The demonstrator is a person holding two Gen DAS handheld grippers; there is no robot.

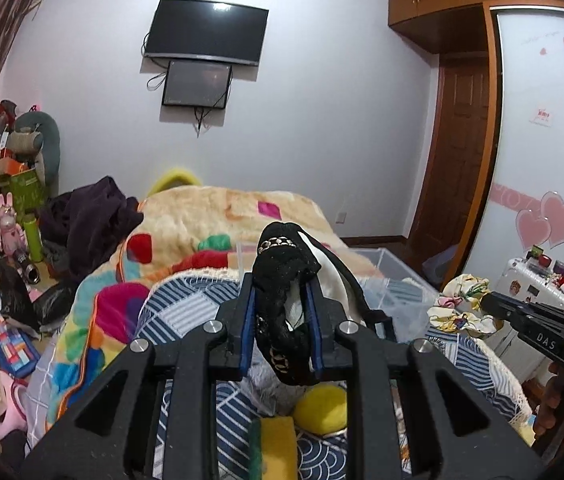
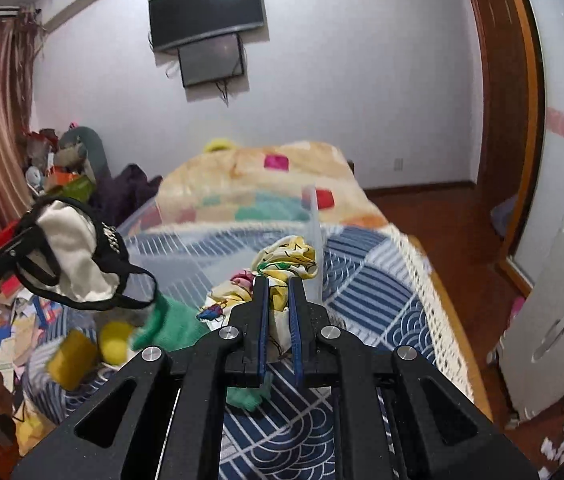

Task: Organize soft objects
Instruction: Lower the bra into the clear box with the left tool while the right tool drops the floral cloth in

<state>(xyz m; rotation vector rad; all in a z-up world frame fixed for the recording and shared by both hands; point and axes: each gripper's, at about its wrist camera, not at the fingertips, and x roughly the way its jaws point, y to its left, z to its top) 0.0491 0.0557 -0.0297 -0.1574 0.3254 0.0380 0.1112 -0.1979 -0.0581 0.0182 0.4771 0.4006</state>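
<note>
Bedroom clutter surrounds the bed, whose blue-and-white patterned quilt (image 2: 365, 280) lies under both of your tools. Your left gripper (image 1: 282, 312) is pinching a black lace garment with a gold chain trim and white lining (image 1: 282, 280), lifted clear of the quilt. Your right gripper (image 2: 280, 320) is clamped on a crumpled yellow floral cloth (image 2: 282, 264), near a clear plastic storage box (image 2: 315, 240). Below on the quilt lie a yellow ball (image 1: 319, 408), a yellow sponge (image 1: 278, 448) and a green fuzzy cloth (image 2: 170, 324).
</note>
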